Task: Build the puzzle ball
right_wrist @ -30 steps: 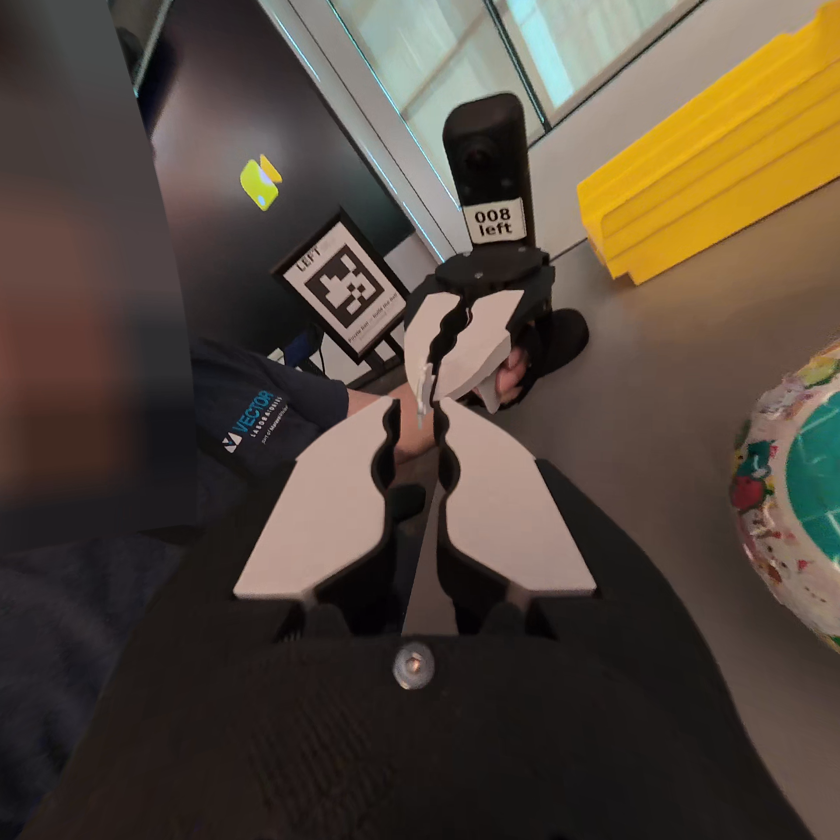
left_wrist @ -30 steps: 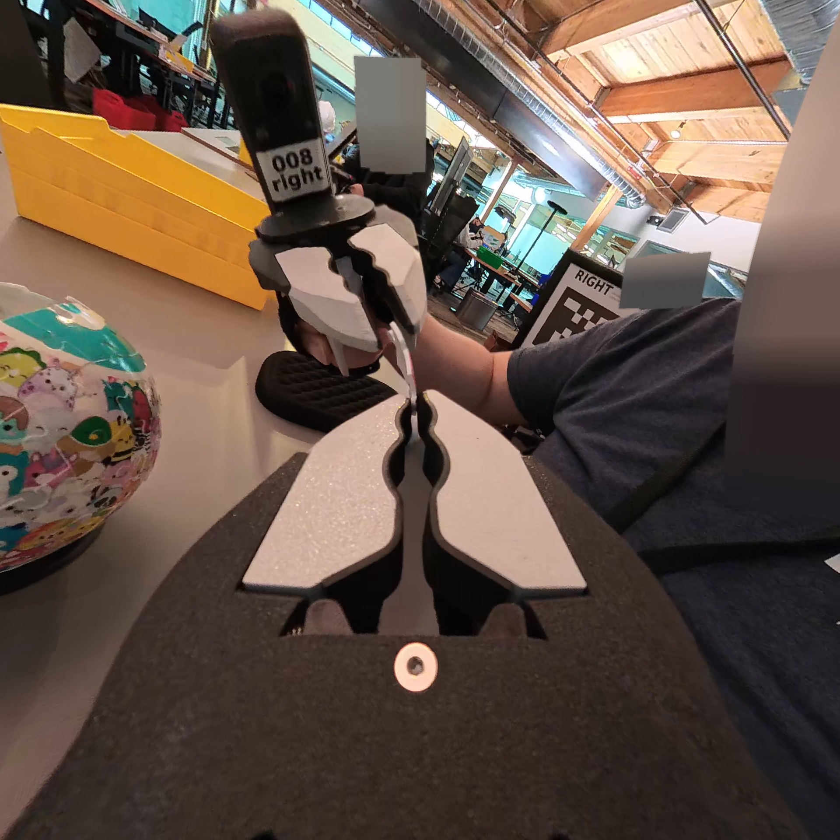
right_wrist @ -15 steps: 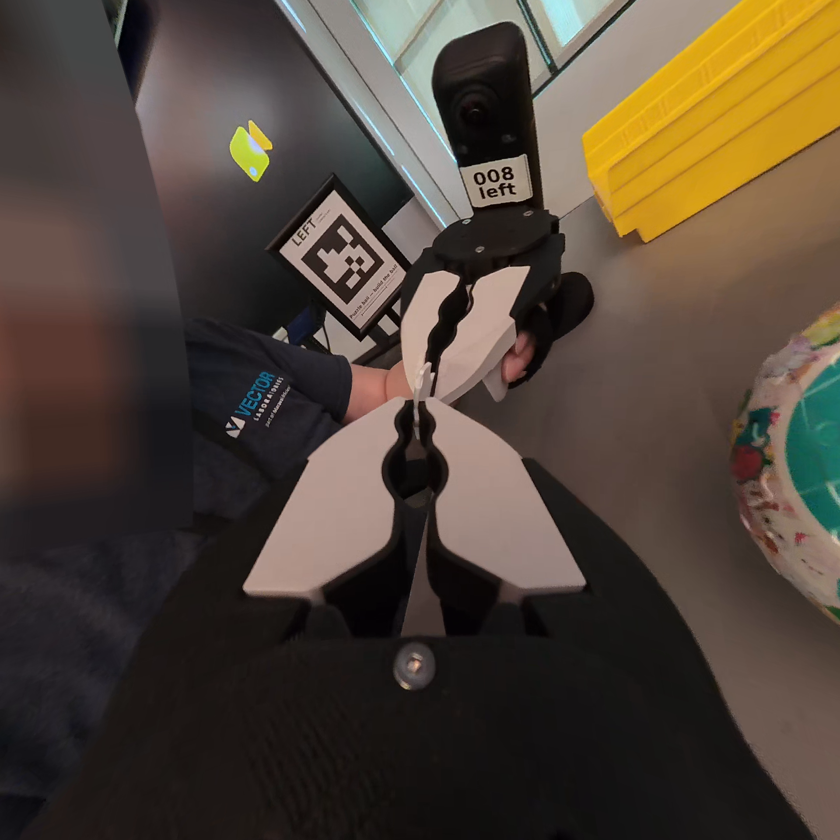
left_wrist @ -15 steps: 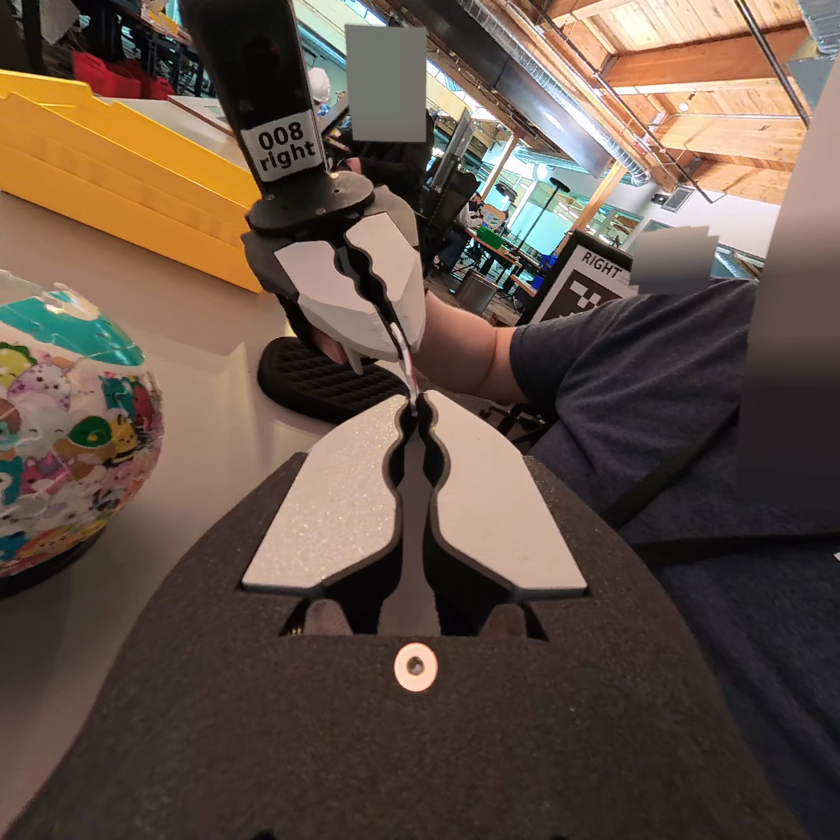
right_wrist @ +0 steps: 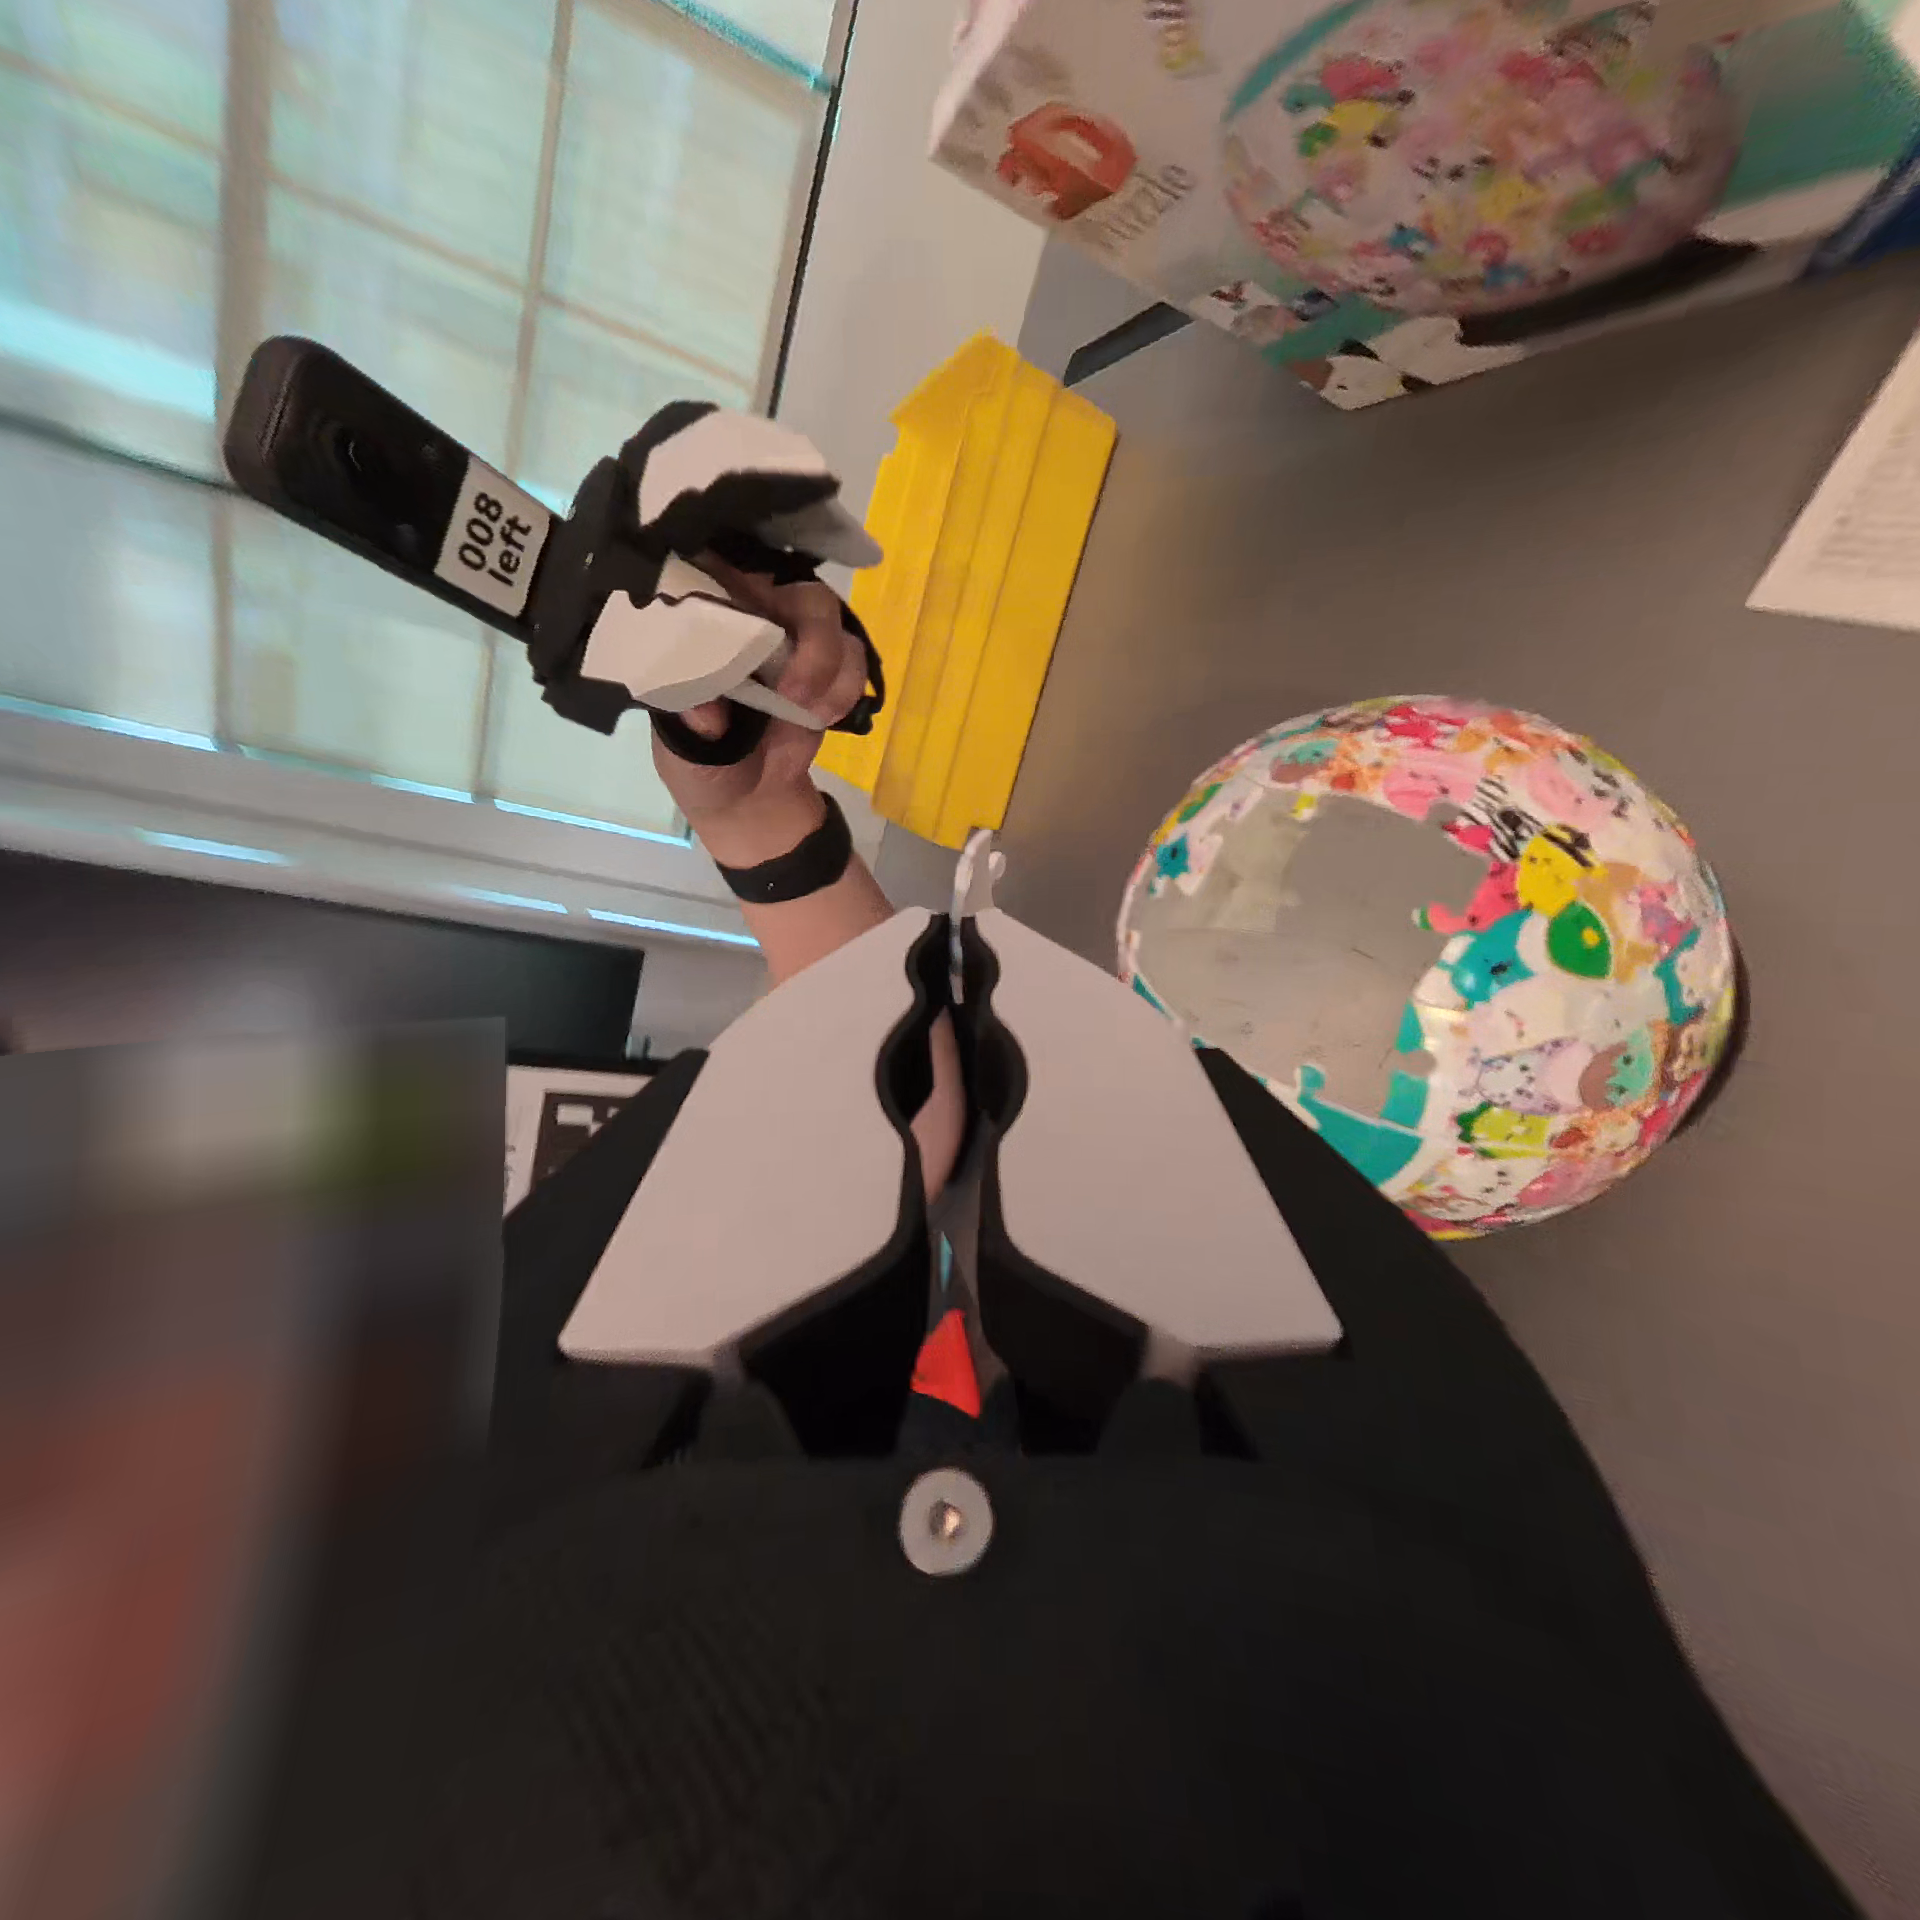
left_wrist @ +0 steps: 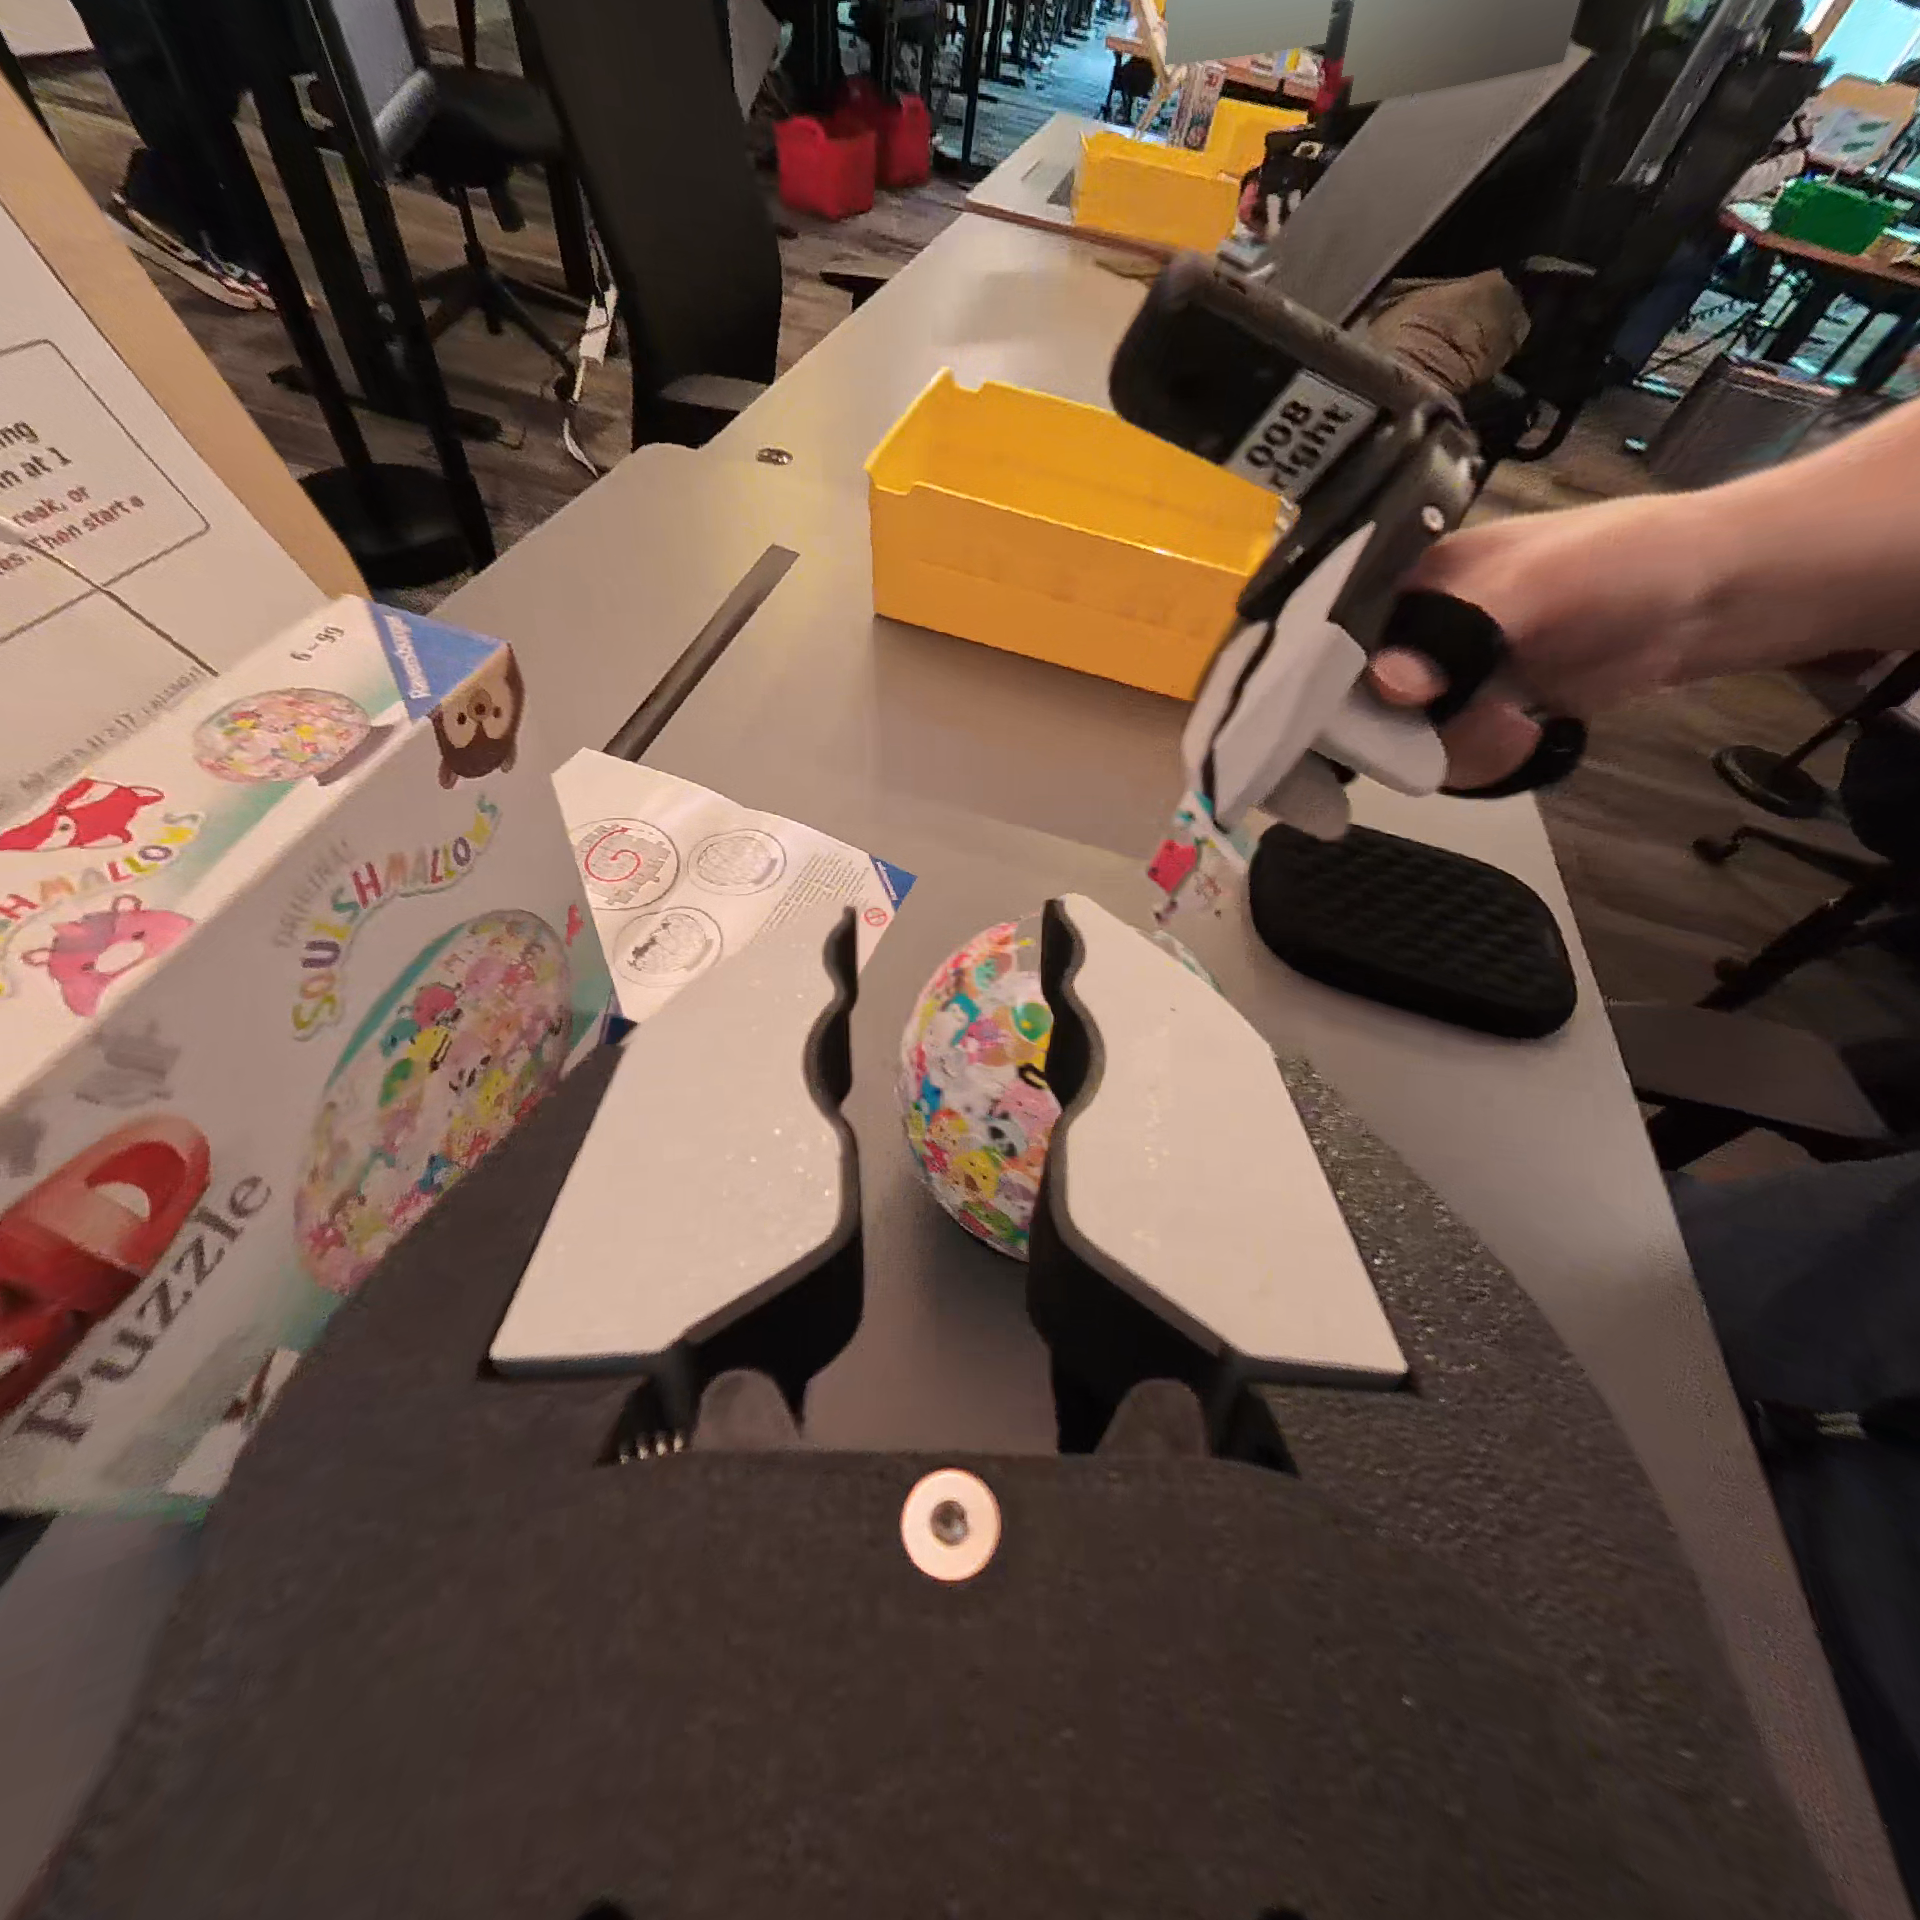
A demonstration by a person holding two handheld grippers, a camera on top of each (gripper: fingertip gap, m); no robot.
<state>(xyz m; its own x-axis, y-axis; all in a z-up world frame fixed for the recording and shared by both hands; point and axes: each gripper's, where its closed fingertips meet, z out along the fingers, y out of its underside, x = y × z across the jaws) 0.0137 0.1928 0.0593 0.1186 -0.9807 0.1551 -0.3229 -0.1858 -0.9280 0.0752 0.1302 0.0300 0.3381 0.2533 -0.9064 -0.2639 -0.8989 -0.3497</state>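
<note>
The colourful puzzle ball [right_wrist: 1455, 997] stands on the grey table [right_wrist: 1299, 540] with an open gap [right_wrist: 1340, 862] in its upper side. It also shows in the left wrist view [left_wrist: 971, 1091], beyond my open, empty left gripper [left_wrist: 951, 920]. My right gripper [right_wrist: 954, 920] is shut on a puzzle piece [right_wrist: 974, 868], held left of the ball and apart from it. In the left wrist view the right gripper [left_wrist: 1210, 800] holds the piece [left_wrist: 1184, 862] above and right of the ball. The left gripper [right_wrist: 831, 608] shows far off, jaws apart.
A yellow bin [left_wrist: 1060, 540] stands at the back of the table. The puzzle box [left_wrist: 260, 935] stands left, with an instruction sheet [left_wrist: 727, 873] beside it. A black pad [left_wrist: 1413, 935] lies right of the ball. A person's forearm [left_wrist: 1662, 582] reaches in from the right. Tip to tip, the grippers are about 10 centimeters apart.
Both grippers held the piece tip to tip before. My left gripper has opened and let go, the grippers have moved apart, and both views have swung toward the ball.
</note>
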